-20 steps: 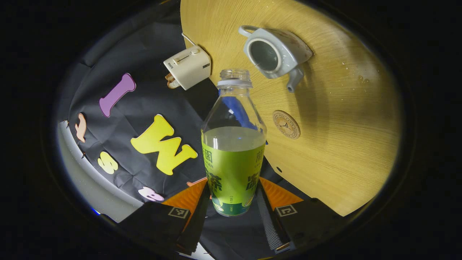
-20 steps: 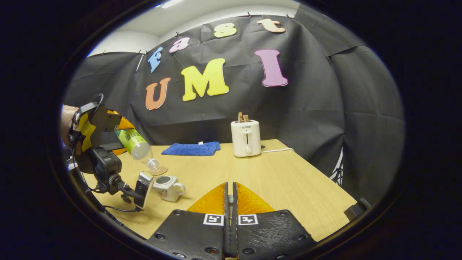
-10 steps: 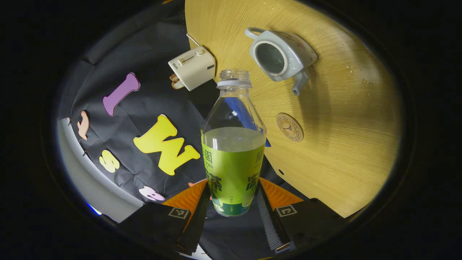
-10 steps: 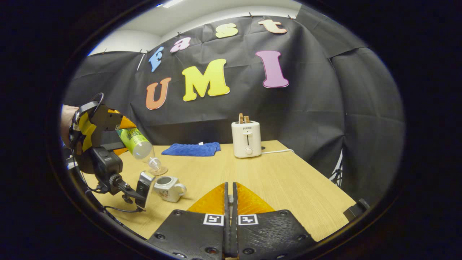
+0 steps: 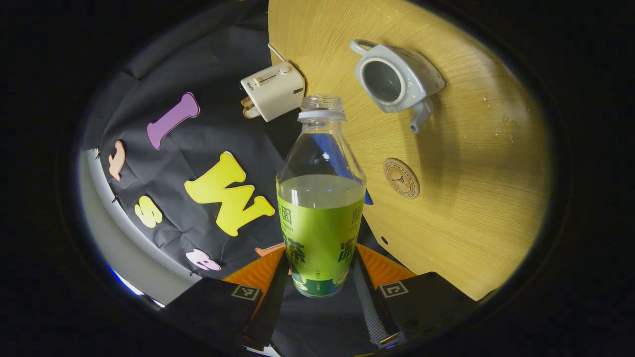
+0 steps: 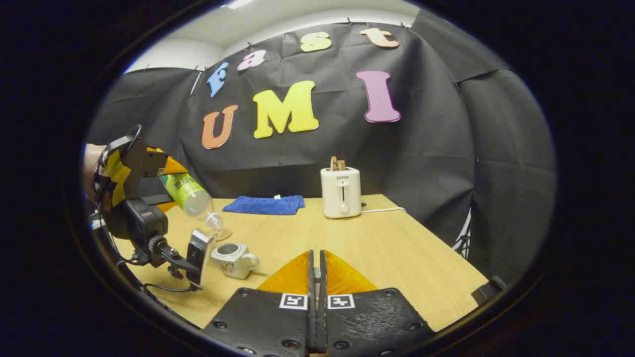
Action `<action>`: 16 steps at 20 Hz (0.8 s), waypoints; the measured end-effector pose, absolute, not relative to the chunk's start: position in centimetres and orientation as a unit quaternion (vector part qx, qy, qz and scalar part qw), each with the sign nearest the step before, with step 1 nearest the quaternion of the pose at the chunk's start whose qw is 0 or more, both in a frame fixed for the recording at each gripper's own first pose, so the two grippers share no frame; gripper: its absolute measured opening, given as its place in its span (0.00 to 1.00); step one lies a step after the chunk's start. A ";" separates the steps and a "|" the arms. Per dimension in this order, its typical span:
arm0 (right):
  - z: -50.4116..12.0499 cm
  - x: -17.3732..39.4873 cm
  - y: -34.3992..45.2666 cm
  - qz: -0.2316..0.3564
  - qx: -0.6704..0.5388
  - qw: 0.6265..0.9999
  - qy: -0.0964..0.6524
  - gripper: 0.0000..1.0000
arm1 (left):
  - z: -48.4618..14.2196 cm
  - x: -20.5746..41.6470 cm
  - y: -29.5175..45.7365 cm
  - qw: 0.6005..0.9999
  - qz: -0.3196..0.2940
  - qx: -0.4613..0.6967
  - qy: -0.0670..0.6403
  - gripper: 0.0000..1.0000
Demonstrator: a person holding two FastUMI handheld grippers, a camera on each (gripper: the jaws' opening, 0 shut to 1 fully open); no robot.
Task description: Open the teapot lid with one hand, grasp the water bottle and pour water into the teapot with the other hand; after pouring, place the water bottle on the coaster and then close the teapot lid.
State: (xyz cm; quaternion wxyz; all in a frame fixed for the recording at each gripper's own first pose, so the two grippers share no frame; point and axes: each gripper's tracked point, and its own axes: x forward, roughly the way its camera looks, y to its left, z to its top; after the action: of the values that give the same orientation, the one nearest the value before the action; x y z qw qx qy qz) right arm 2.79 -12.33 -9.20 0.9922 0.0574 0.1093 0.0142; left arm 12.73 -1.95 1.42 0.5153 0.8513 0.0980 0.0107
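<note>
My left gripper [image 5: 320,270] is shut on the lower body of a clear water bottle [image 5: 320,208] with a green label, uncapped and about half full. In the right gripper view that bottle [image 6: 192,199] slants mouth-down above and just left of the pale grey teapot [image 6: 233,258]. The teapot [image 5: 397,82] stands lidless on the wooden table, its round opening showing, spout towards the round coaster [image 5: 402,178]. My right gripper [image 6: 316,270] hovers over the near table edge with its fingers pressed together, and I see nothing between them.
A white toaster [image 6: 341,192] with bread in it stands at the back of the table [image 6: 397,258], its cord running right. A folded blue cloth [image 6: 263,204] lies to its left. A hand holds the left gripper at the left edge.
The bottle's mouth has risen a little and drawn away from the teapot's opening. In the left gripper view the teapot and toaster have slid to the right. The right gripper has barely moved.
</note>
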 end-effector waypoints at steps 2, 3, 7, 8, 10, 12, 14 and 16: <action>-9.3 2.8 -12.4 0.013 0.057 0.992 0.109 0.00 | 0.7 12.5 -1.6 0.534 0.005 0.839 0.106 0.72; -9.3 2.8 -12.4 0.012 0.057 0.992 0.111 0.00 | 0.6 12.4 -1.5 0.542 0.004 0.833 0.108 0.72; -8.9 3.0 -12.7 0.007 0.058 0.992 0.109 0.00 | -0.4 12.2 -1.4 0.600 -0.014 0.792 0.110 0.72; -8.9 3.0 -12.7 0.006 0.058 0.992 0.109 0.00 | -0.6 12.0 -1.1 0.620 -0.014 0.776 0.113 0.72; -8.6 3.0 -12.6 0.005 0.056 0.993 0.107 0.00 | -1.5 11.8 -0.3 0.667 -0.021 0.734 0.127 0.72; -8.1 3.0 -12.4 0.007 0.052 0.993 0.103 0.00 | -2.7 11.3 0.3 0.714 -0.031 0.684 0.143 0.72; -7.7 3.0 -12.1 0.012 0.053 0.993 0.101 0.00 | -2.9 11.0 0.9 0.750 -0.033 0.644 0.145 0.72; -7.3 3.0 -11.6 0.015 0.054 0.993 0.099 0.00 | -3.0 10.3 1.8 0.786 -0.031 0.600 0.147 0.72</action>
State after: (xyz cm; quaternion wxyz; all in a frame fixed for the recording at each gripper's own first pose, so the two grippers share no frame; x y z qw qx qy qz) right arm 3.02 -11.62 -7.34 0.9935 0.0544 0.0990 0.0148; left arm 10.29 1.83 -3.05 0.7857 0.6001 0.1468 -0.0307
